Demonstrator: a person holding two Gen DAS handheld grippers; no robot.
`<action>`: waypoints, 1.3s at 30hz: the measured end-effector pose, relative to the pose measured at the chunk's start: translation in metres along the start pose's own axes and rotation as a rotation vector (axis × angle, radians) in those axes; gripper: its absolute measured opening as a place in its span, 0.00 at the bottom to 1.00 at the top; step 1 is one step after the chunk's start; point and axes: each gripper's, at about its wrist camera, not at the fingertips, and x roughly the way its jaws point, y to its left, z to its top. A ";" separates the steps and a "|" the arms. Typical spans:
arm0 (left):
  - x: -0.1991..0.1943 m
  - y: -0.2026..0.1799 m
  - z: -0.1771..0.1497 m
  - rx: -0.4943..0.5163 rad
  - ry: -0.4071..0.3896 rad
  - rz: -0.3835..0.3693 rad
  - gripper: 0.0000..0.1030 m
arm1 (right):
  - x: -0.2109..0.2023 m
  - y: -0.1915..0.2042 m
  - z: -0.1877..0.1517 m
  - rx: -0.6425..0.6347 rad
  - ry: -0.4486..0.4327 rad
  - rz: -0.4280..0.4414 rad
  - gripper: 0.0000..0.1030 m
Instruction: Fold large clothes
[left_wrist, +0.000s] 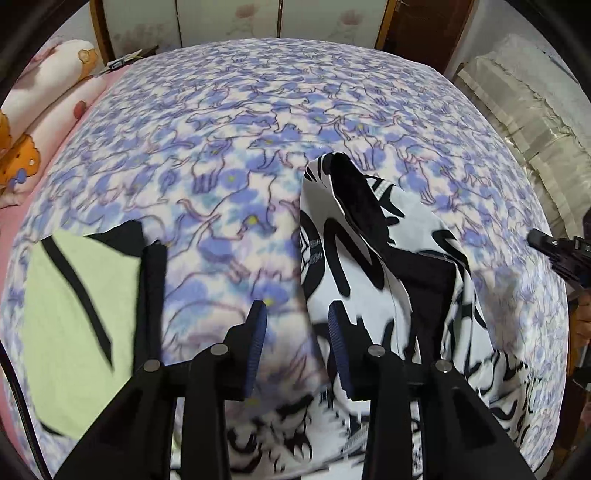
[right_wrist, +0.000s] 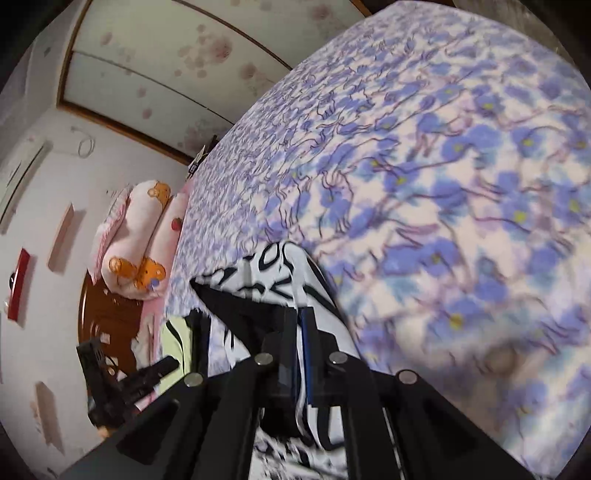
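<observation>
A white garment with bold black lettering (left_wrist: 369, 236) lies bunched on the blue-flowered bedspread (left_wrist: 258, 110), one black-lined flap standing up. My left gripper (left_wrist: 296, 310) hangs above the bed at the garment's left edge, open, with only bedspread showing between its blue pads. A pale green garment with black stripes (left_wrist: 74, 314) lies flat to its left. In the right wrist view my right gripper (right_wrist: 301, 317) is shut on a fold of the black-and-white garment (right_wrist: 273, 273), which trails down between the fingers. The right gripper's tip (left_wrist: 535, 236) shows at the bed's right edge.
Pink bear-print pillows (left_wrist: 44, 122) are stacked at the bed's left end, by a brown wooden headboard (right_wrist: 110, 314). Cream folded bedding (left_wrist: 524, 122) lies off the right side. Flowered sliding doors (left_wrist: 229, 22) stand beyond the far edge. The far half of the bedspread holds no clothes.
</observation>
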 end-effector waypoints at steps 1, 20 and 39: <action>0.009 0.001 0.003 -0.007 0.005 -0.009 0.32 | 0.011 -0.001 0.005 0.003 0.013 0.001 0.08; 0.135 0.019 0.006 -0.220 0.032 -0.212 0.31 | 0.153 -0.010 0.011 -0.188 0.173 0.035 0.24; 0.054 -0.012 0.015 -0.234 -0.165 -0.278 0.02 | 0.060 0.035 -0.005 -0.310 0.021 0.133 0.03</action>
